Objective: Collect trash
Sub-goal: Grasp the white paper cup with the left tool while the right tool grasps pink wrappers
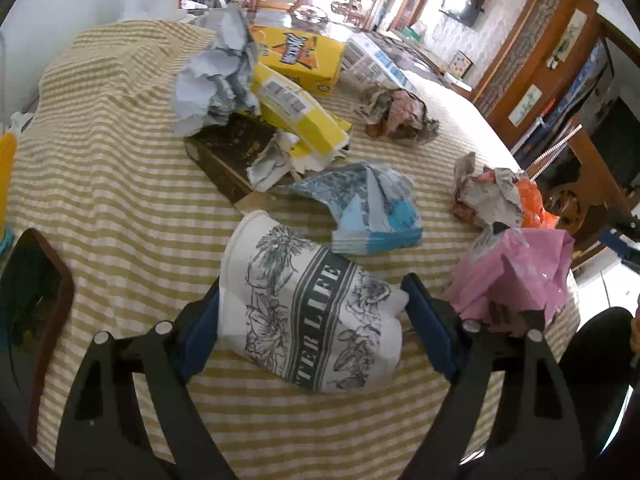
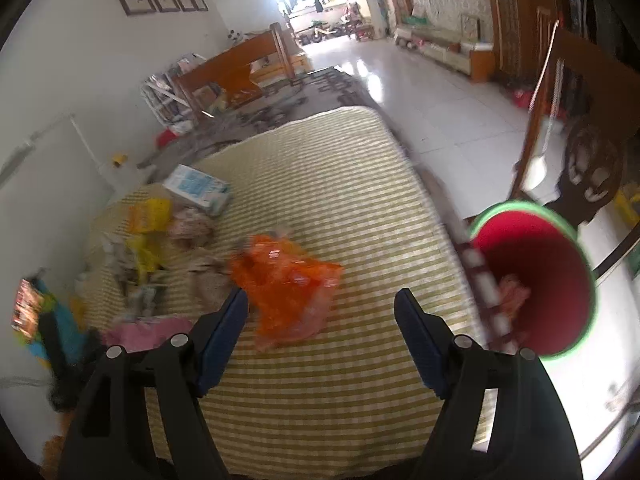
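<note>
Left wrist view, left to right on the yellow-striped cloth (image 1: 120, 168): grey crumpled paper (image 1: 216, 80) at 11 o'clock, yellow carton (image 1: 300, 116) at 12, blue crumpled paper (image 1: 372, 208) near centre, pink bag (image 1: 516, 276) at 3; the left gripper (image 1: 312, 304) straddles a crushed white paper cup (image 1: 304, 304) printed with flowers, lying on its side at 6 o'clock, both pads touching it, grasping it. Right wrist view, blurred: the right gripper (image 2: 322, 312) stands released with nothing between its fingers, an orange plastic bag (image 2: 288, 284) just beyond its left finger at centre, and a red bin with a green rim (image 2: 536, 280) off the cloth's edge at 3 o'clock.
</note>
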{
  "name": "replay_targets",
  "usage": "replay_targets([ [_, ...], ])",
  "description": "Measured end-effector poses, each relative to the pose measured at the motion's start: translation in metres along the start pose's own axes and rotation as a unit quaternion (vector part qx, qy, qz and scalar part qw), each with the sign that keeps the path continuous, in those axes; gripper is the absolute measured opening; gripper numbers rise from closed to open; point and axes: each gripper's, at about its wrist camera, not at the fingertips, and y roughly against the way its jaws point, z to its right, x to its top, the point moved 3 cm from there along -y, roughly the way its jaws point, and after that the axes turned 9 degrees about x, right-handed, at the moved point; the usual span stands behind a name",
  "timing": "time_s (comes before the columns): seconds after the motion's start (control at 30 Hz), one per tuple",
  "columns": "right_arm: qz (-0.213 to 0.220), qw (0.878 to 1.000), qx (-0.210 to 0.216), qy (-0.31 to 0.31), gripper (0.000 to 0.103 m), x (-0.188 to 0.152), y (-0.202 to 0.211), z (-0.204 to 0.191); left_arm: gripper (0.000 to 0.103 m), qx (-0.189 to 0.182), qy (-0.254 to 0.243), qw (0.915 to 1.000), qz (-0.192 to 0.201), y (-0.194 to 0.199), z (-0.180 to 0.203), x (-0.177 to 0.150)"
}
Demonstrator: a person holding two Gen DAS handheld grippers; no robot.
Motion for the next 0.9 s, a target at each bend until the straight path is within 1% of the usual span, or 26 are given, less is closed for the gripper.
replay_targets([
  [0.07, -0.021, 0.999, 0.031, -0.006, 0.075, -0.006, -0.011, -0.009, 0.083, -0.003, 0.014, 0.9999, 0.002, 0.002, -0.005, -0.001],
  [0.17, -0.081, 0.994, 0.07, 0.017, 0.077, -0.022, -0.041, -0.035, 0.083, -0.001, 0.023, 0.9997, 0.004, 0.004, -0.01, -0.002],
  [0.23, -0.105, 0.99, 0.09, 0.032, 0.078, -0.032, -0.056, -0.053, 0.083, 0.006, 0.027, 0.9996, 0.006, 0.004, -0.013, -0.002],
  [0.27, -0.113, 0.988, 0.101, 0.042, 0.079, -0.037, -0.063, -0.065, 0.083, 0.007, 0.03, 0.9995, 0.006, 0.005, -0.014, -0.002],
  [0.37, -0.122, 0.982, 0.122, 0.073, 0.088, -0.048, -0.075, -0.095, 0.083, 0.005, 0.034, 0.9994, 0.005, 0.003, -0.016, -0.002],
  [0.4, -0.125, 0.981, 0.125, 0.084, 0.088, -0.049, -0.078, -0.103, 0.083, 0.006, 0.032, 0.9995, 0.005, 0.003, -0.015, -0.002],
  [0.43, -0.129, 0.978, 0.126, 0.103, 0.088, -0.053, -0.082, -0.113, 0.083, 0.007, 0.029, 0.9995, 0.005, 0.002, -0.015, -0.002],
  [0.47, -0.131, 0.976, 0.123, 0.119, 0.091, -0.057, -0.086, -0.12, 0.083, 0.009, 0.027, 0.9996, 0.005, 0.002, -0.014, -0.002],
  [0.5, -0.132, 0.975, 0.118, 0.135, 0.096, -0.06, -0.089, -0.127, 0.083, 0.01, 0.025, 0.9996, 0.005, 0.002, -0.014, -0.003],
  [0.6, -0.132, 0.97, 0.099, 0.179, 0.096, -0.068, -0.1, -0.141, 0.083, 0.01, 0.026, 0.9996, 0.004, 0.001, -0.014, -0.002],
  [0.67, -0.129, 0.968, 0.074, 0.202, 0.096, -0.072, -0.107, -0.143, 0.083, 0.009, 0.026, 0.9996, 0.004, 0.001, -0.014, -0.002],
  [0.77, -0.121, 0.967, 0.043, 0.218, 0.096, -0.074, -0.115, -0.141, 0.083, 0.009, 0.027, 0.9996, 0.004, 0.001, -0.014, -0.002],
  [0.87, -0.118, 0.97, 0.045, 0.209, 0.095, -0.072, -0.118, -0.135, 0.083, 0.005, 0.031, 0.9995, 0.001, 0.0, -0.015, -0.002],
  [0.9, -0.117, 0.971, 0.045, 0.203, 0.09, -0.071, -0.118, -0.133, 0.083, 0.003, 0.034, 0.9994, 0.0, -0.001, -0.015, -0.002],
])
